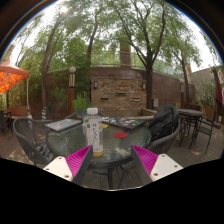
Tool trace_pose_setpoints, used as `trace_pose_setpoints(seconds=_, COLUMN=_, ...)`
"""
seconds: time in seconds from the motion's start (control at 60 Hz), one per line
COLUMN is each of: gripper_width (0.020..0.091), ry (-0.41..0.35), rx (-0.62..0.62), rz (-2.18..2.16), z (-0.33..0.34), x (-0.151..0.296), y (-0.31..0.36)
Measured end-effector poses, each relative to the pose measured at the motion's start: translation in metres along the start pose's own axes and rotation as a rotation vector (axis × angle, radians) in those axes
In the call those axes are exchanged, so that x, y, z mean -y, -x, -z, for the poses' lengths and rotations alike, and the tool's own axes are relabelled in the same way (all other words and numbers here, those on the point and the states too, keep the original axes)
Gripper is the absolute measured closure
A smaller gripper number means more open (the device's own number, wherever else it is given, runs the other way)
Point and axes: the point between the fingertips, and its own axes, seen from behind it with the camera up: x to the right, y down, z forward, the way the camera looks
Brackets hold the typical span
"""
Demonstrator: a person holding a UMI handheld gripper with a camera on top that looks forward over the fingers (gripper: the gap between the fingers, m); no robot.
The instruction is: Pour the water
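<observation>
Tongs (113, 160) nearest, pink pads spread wide and gripping nothing, clear water bottle (93, 130) upright on round glass counter (118, 148) just ahead between the fingers, patio chairs (30, 140) around, stone fireplace (118, 95) beyond

From my remote seat, the bottle (93, 131) looked like clear glossy plastic with a paper label. The table (120, 150) had a smooth, reflective glass top, the chairs (30, 140) dark matt metal mesh. Behind stood a rough brick wall (122, 95).
</observation>
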Motion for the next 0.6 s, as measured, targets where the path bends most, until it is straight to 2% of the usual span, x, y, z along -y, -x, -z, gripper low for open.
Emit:
trace_pose_setpoints(seconds=0.067, gripper_width=0.026, ry=-0.029, rx=0.039, rz=-0.004, z=-0.028, x=-0.001, y=0.02)
trace_pose_setpoints(seconds=0.217, gripper_width=0.0272, ry=-0.042, rx=0.037, rz=-0.008, z=-0.087, x=-0.006, y=0.049)
trace_pose_setpoints(seconds=0.35, gripper_width=0.0269, ry=-0.018, rx=0.044, rz=-0.025, z=-0.117, x=-0.012, y=0.069)
trace_pose_setpoints(seconds=0.6, gripper_width=0.0268, ry=-0.02, rx=-0.004, rz=-0.034, z=-0.175, x=0.001, y=0.071)
